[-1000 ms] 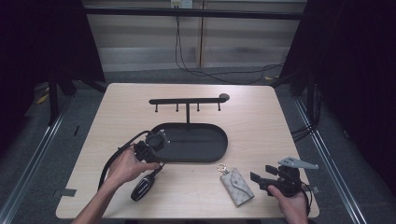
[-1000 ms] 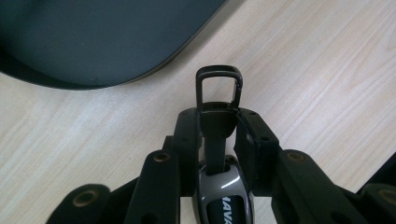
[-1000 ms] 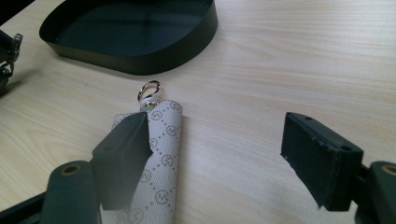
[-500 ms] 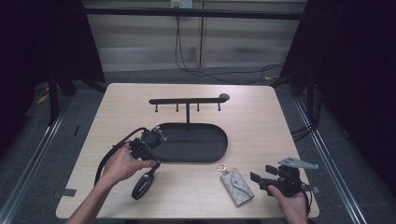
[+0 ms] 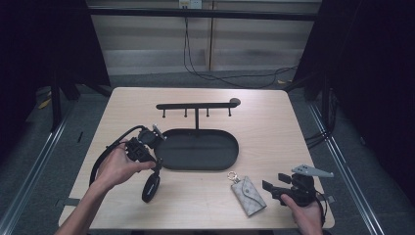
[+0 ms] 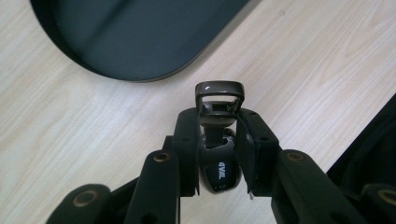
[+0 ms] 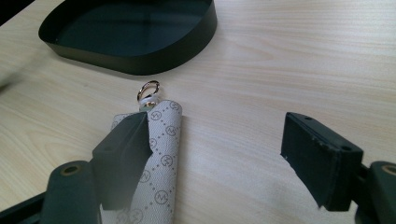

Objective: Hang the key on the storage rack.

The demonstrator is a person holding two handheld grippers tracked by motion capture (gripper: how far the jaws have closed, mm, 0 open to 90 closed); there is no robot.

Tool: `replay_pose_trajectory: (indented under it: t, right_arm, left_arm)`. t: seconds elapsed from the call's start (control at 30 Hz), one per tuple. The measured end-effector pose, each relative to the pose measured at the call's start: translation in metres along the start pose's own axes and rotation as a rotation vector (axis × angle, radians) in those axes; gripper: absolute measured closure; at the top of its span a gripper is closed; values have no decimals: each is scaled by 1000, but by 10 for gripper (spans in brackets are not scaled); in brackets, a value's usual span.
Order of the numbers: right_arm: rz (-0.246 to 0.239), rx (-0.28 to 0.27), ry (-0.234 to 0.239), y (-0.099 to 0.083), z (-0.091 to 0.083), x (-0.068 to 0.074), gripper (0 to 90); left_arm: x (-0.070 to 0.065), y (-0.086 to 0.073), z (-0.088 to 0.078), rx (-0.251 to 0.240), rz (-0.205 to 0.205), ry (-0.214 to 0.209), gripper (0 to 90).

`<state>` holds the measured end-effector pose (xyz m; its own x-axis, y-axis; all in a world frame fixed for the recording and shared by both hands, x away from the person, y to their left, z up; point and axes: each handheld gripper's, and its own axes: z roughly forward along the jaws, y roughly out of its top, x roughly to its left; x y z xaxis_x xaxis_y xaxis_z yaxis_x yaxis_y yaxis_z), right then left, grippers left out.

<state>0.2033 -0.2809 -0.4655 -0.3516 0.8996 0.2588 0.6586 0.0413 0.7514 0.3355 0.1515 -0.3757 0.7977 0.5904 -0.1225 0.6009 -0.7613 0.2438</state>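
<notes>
High view, table inventory. Black oval tray [image 5: 200, 149] at the centre of the table, with a hook rail [image 5: 195, 105] rising on a post from its far rim. Grey patterned key pouch [image 5: 248, 194] flat near the front edge, right of centre, its gold clasp ring [image 7: 147, 90] pointing toward the tray and lying just short of the tray wall.

Left gripper [image 6: 218, 126]: held off the tray's left end, jaws clamped on a dark glossy car key fob [image 6: 217, 161]. The fob's square loop [image 6: 219, 95] stands clear beyond the jaw tips, and bare tabletop shows beneath it, so the fob appears lifted off the surface. In the high view a black strap [image 5: 150, 186] hangs below this gripper toward the front-left part of the table.

Right gripper [image 7: 224, 154]: near the front right corner, jaws about half apart and holding nothing. Its left jaw stands over the pouch's edge; whether it touches is unclear.

Step in hand, as judged: carrying the fob to the tray or to a hook on the rail. Handling notes:
- keep the squeeze on the fob's body, since the glossy shell may slip;
- leave the loop exposed for hooking;
- lift the trailing strap clear of the tray rim before crossing it.
</notes>
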Motion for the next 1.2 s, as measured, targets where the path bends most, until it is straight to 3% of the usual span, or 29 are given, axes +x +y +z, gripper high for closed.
replay_pose_trajectory:
  t: [0.33,0.8,1.2]
  right_arm:
    - [-1,0,0,0,0,0,236]
    - [0,2,2,0,0,0,237]
    - [-1,3,1,0,1,0,236]
  left_arm:
    - [-1,1,-20,-16,4,19,707]
    - [-1,3,-34,-20,18,36,707]
    - [4,10,-48,-11,-8,42,707]
